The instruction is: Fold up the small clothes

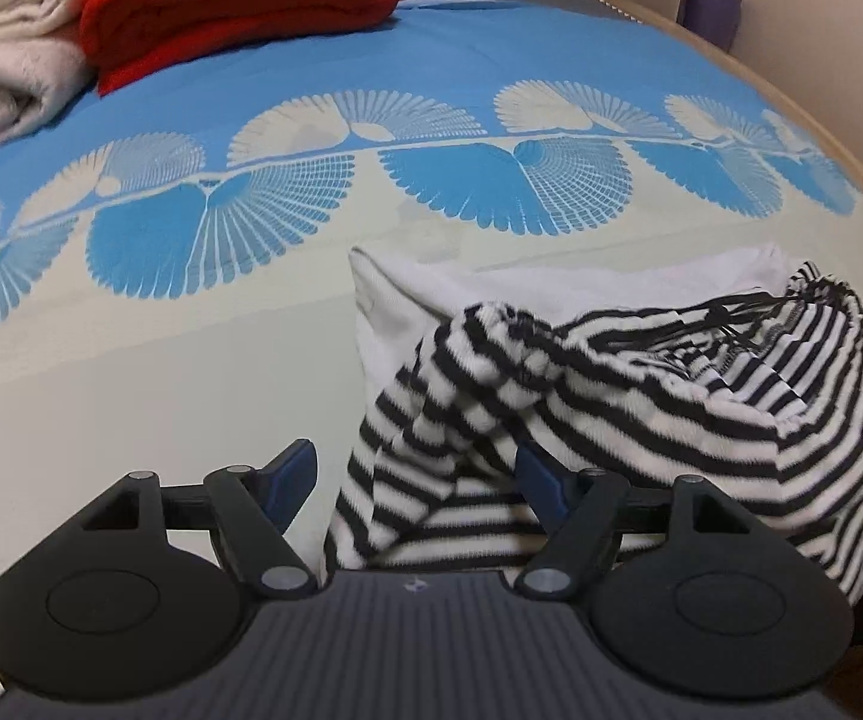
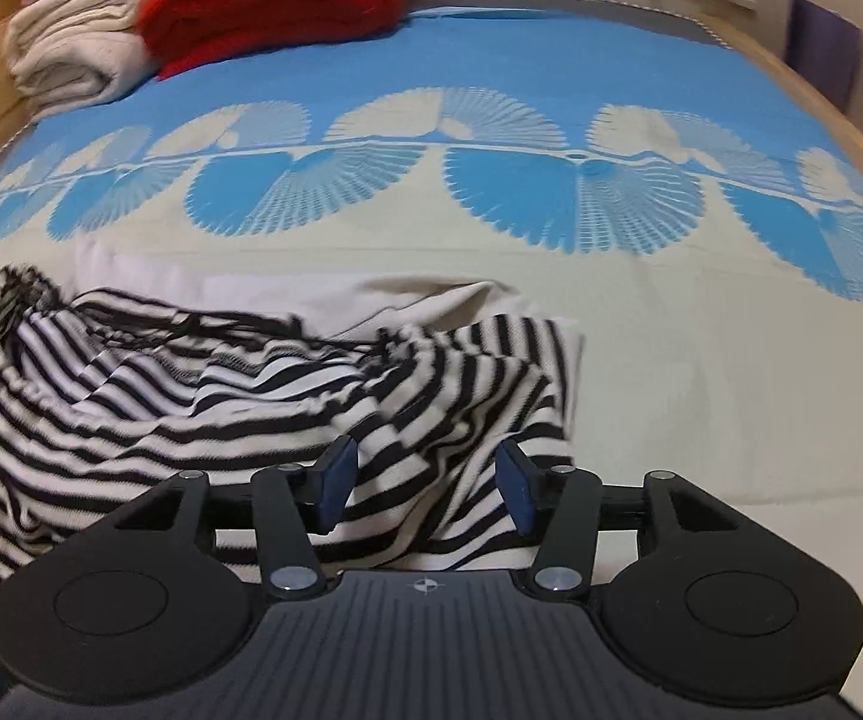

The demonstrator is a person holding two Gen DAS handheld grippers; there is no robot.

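Blue pads faced each other across a wide gap on my left hand-held gripper point(image 1: 416, 480), jaws apart and gripping nothing, with a fold of the black-and-white striped garment point(image 1: 641, 396) lying loose between them. My right hand-held gripper point(image 2: 428, 489) stood parted too, striped cloth bunched between its pads but not pinched. The garment lay rumpled in a heap on the bed, partly over a white cloth point(image 1: 407, 294) beneath it. Beyond spread the bedspread point(image 1: 131, 360), cream near me, then blue with fan shapes. At the far end sat a folded red knit point(image 1: 239, 6) touching a stack of cream blankets point(image 1: 5, 54).
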